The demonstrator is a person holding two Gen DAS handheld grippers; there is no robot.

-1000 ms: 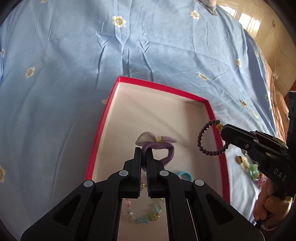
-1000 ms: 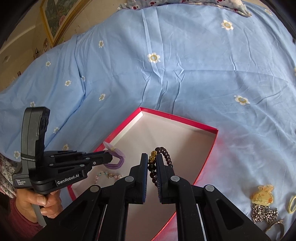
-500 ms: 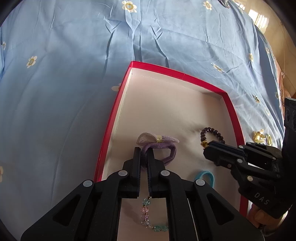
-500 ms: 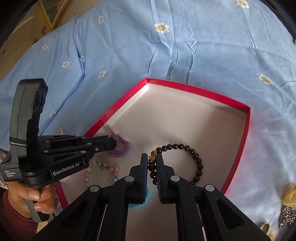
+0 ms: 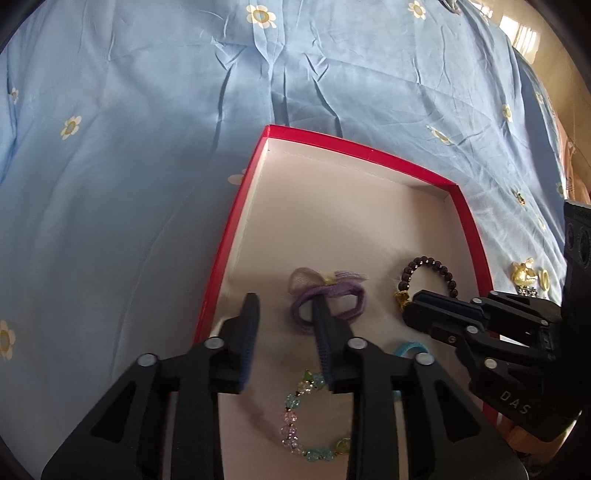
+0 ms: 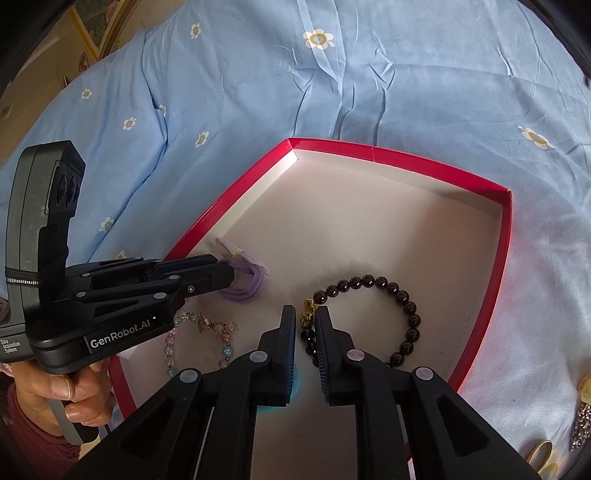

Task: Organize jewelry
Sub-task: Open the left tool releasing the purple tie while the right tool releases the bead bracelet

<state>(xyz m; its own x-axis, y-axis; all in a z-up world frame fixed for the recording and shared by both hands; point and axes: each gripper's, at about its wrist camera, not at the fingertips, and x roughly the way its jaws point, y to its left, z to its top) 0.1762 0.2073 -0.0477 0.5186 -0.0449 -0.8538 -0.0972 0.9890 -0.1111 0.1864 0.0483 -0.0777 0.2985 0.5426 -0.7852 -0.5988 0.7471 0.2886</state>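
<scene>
A red-rimmed box (image 5: 236,218) (image 6: 506,236) with a pale floor lies on the blue bedsheet. Inside lie a purple hair tie with a bow (image 5: 332,295) (image 6: 247,284), a dark bead bracelet with a gold charm (image 5: 428,275) (image 6: 399,306), a pastel bead bracelet (image 5: 295,417) (image 6: 199,332) and a turquoise hair band (image 5: 410,349). My left gripper (image 5: 286,306) (image 6: 229,275) is open; its right finger lies in the purple tie's loop. My right gripper (image 6: 306,319) (image 5: 413,314) is open a little, its jaws either side of the dark bracelet's gold charm, which rests on the box floor.
Outside the box on the right lie a gold charm clip (image 5: 522,275), a glittery piece (image 6: 581,424) and a gold ring (image 6: 539,452). The flowered blue sheet (image 5: 147,184) is rumpled. A framed picture (image 6: 92,33) stands at the far left.
Both grippers lowered into the box and opened. The purple hair tie and the dark bracelet, held earlier, now lie on the box floor.
</scene>
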